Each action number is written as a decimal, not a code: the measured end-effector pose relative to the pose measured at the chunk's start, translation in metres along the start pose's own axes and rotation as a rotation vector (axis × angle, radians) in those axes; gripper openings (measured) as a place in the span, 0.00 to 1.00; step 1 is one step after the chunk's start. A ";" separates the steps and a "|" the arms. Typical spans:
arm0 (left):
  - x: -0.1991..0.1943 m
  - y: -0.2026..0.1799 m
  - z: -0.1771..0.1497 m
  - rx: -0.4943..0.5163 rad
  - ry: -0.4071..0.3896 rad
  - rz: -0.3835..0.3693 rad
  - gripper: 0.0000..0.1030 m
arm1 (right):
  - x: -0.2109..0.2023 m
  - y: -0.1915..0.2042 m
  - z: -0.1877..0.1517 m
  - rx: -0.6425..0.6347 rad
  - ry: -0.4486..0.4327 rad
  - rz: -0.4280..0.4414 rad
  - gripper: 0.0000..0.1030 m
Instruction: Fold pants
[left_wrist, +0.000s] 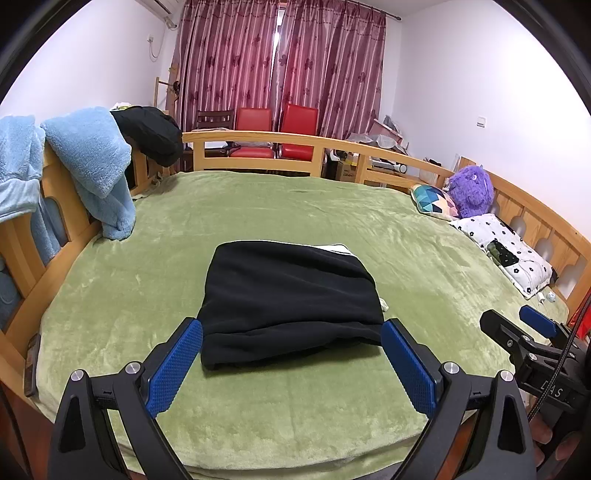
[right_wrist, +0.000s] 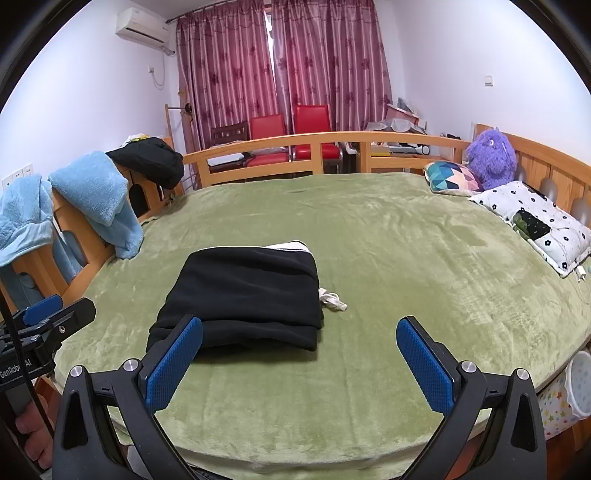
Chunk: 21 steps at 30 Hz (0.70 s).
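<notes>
The black pants (left_wrist: 288, 299) lie folded into a compact rectangle on the green bed cover (left_wrist: 258, 413), with a white band at the far edge and a white drawstring (right_wrist: 332, 300) poking out on the right. They also show in the right wrist view (right_wrist: 243, 295). My left gripper (left_wrist: 291, 363) is open and empty, held just in front of the bundle's near edge. My right gripper (right_wrist: 299, 363) is open and empty, to the right of the bundle's near corner. The right gripper also shows at the right in the left wrist view (left_wrist: 517, 325).
A wooden bed rail (left_wrist: 258, 142) surrounds the bed. Blue fleece garments (left_wrist: 92, 162) and a black garment (left_wrist: 151, 129) hang on the left rail. Pillows (right_wrist: 535, 221) and a purple plush toy (right_wrist: 491, 157) sit at the right. Red chairs (right_wrist: 288, 140) stand beyond the bed.
</notes>
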<state>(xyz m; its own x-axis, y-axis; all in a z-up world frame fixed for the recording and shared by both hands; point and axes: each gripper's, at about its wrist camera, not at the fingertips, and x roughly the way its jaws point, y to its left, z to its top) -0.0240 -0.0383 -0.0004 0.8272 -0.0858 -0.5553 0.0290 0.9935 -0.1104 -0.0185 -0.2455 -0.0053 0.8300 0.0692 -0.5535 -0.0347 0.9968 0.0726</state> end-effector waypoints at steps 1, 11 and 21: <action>0.000 0.000 0.000 0.000 0.000 0.002 0.95 | -0.001 0.003 0.001 0.002 0.000 -0.001 1.00; 0.000 0.000 -0.001 0.000 -0.003 -0.002 0.95 | -0.002 0.004 0.002 0.005 -0.003 -0.002 1.00; 0.001 0.003 0.001 0.001 -0.002 -0.005 0.95 | -0.003 0.009 0.003 0.006 -0.003 -0.003 1.00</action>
<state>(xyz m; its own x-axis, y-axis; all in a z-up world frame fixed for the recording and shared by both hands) -0.0225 -0.0353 -0.0004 0.8283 -0.0908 -0.5529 0.0340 0.9931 -0.1122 -0.0199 -0.2372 -0.0008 0.8314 0.0663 -0.5516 -0.0288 0.9967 0.0763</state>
